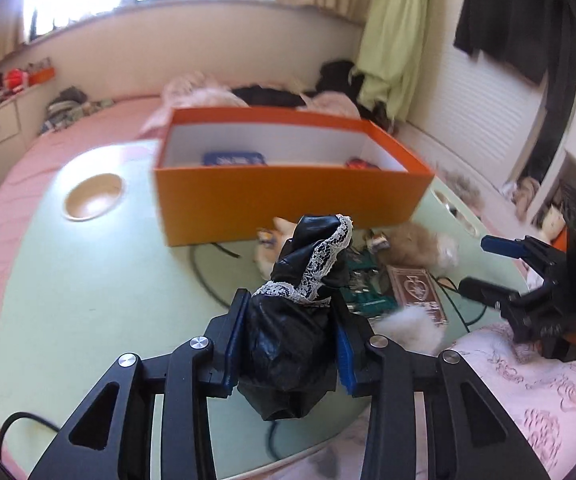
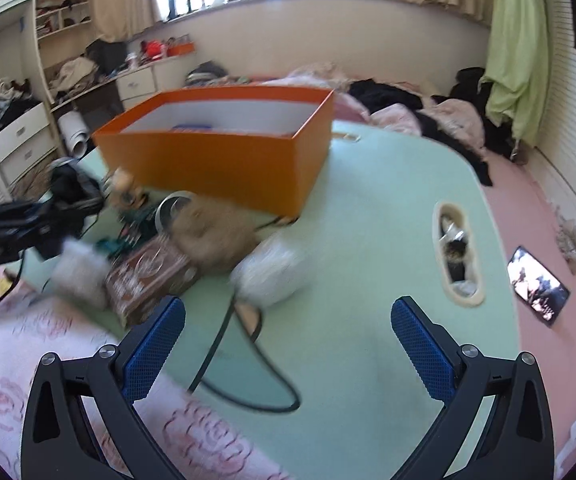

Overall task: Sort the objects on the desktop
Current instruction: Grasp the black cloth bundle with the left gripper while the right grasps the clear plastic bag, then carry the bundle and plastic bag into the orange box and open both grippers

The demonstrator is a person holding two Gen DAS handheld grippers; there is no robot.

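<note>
**Left tongs pinch a black lace-trimmed pouch above the green tabletop**

The left gripper [image 1: 288, 344] has its blue pads pressed against both sides of a crumpled black pouch [image 1: 292, 332] with a strip of white lace [image 1: 320, 264] running along its upper edge. The pouch stands up between the fingers and its lower end hangs below them, clear of the pale green tabletop [image 1: 99, 304].

Beyond it, toward the far edge of the tabletop, sits an open orange box [image 1: 288, 196] with white inner walls; a blue flat thing [image 1: 233, 159] and a small red thing [image 1: 362, 164] lie inside it. To the left of the box a round wooden dish [image 1: 93, 196] rests on the tabletop, well apart from the clutter.

Just in front of the box lies a heap: a tan fluffy toy [image 1: 412, 244], a brown card box [image 1: 416, 292], something green [image 1: 368, 300], a white fluffy ball [image 1: 408, 328] and a dark cable [image 1: 203, 276] curling over the tabletop. Motion blur hides finer detail there.

The right gripper [image 2: 288, 340] has its fingers spread wide with nothing between them, held over the near edge of the tabletop where a pink rose-patterned cloth [image 2: 47, 344] overlaps it. A phone [image 2: 538, 284] with a lit screen lies on the pink bedding past the right edge.
</note>
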